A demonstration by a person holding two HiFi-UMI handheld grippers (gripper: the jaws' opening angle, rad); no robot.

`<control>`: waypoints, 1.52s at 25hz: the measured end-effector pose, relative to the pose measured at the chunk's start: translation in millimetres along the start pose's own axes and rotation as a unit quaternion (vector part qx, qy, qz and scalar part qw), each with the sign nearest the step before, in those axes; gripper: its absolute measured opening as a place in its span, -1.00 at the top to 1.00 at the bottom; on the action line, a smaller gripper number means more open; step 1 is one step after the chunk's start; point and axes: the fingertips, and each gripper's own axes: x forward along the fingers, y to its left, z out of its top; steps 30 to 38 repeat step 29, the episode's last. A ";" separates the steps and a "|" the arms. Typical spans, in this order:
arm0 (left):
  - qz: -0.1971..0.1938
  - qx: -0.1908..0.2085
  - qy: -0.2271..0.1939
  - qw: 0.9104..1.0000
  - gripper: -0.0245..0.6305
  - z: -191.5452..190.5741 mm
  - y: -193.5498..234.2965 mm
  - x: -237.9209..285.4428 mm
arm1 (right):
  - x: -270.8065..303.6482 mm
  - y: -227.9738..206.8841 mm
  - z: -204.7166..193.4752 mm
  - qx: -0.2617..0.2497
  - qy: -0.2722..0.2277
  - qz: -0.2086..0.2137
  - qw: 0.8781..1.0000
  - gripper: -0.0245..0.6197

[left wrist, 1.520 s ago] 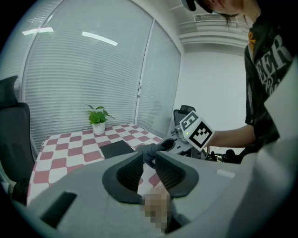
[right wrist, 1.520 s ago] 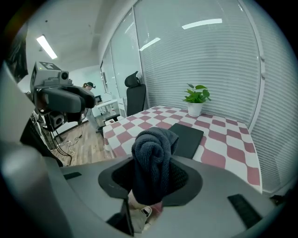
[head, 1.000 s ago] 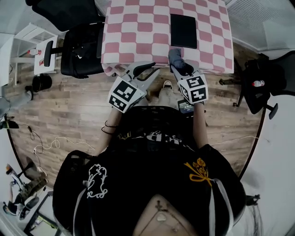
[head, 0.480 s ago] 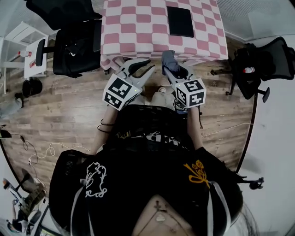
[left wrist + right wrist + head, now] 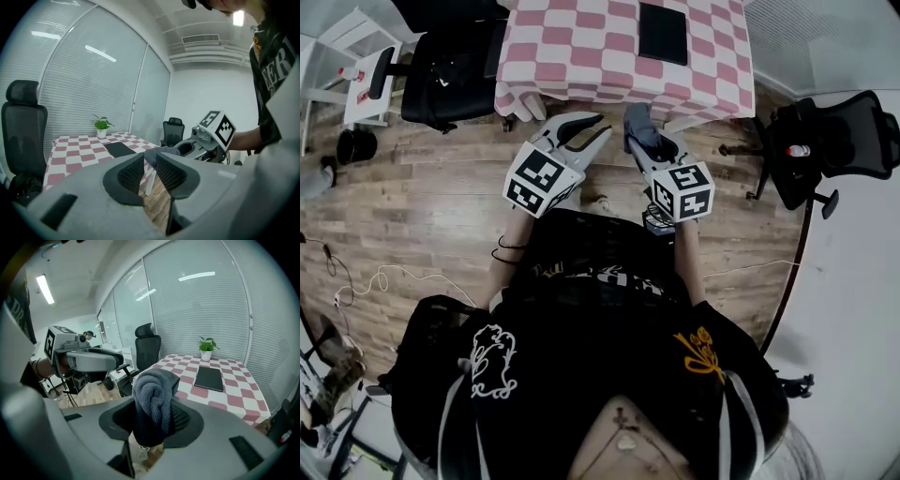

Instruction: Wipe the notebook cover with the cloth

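The black notebook [image 5: 663, 33] lies closed on the pink-and-white checked table [image 5: 581, 56], also visible in the right gripper view as the notebook [image 5: 209, 378] and in the left gripper view as the notebook [image 5: 119, 149]. My right gripper [image 5: 639, 127] hangs off the table's near edge over the floor, shut on a bunched grey cloth [image 5: 154, 397]. The cloth [image 5: 637, 117] sticks out past the jaws. My left gripper [image 5: 595, 129] is beside it, open with nothing between its fingers [image 5: 133, 173]. Neither gripper touches the table.
A black office chair [image 5: 450, 70] stands at the table's left and another chair [image 5: 834, 131] to the right. A small white shelf [image 5: 370, 75] sits at far left. A potted plant [image 5: 206, 348] stands on the table's far side. Cables lie on the wood floor [image 5: 394, 216].
The table and notebook have slid toward the top of the head view and look smaller. Both grippers keep their pose below the table edge, and the cloth stays held.
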 end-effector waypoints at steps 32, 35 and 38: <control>0.035 0.006 0.007 0.999 0.65 -23.2 -118.9 8.8 | -96.5 -3.1 -67.6 -0.010 -0.023 0.022 0.999 0.51; 0.035 0.006 0.007 0.999 0.65 -23.2 -118.9 8.8 | -96.5 -3.1 -67.6 -0.010 -0.023 0.022 0.999 0.51; 0.035 0.006 0.007 0.999 0.65 -23.2 -118.9 8.8 | -96.5 -3.1 -67.6 -0.010 -0.023 0.022 0.999 0.51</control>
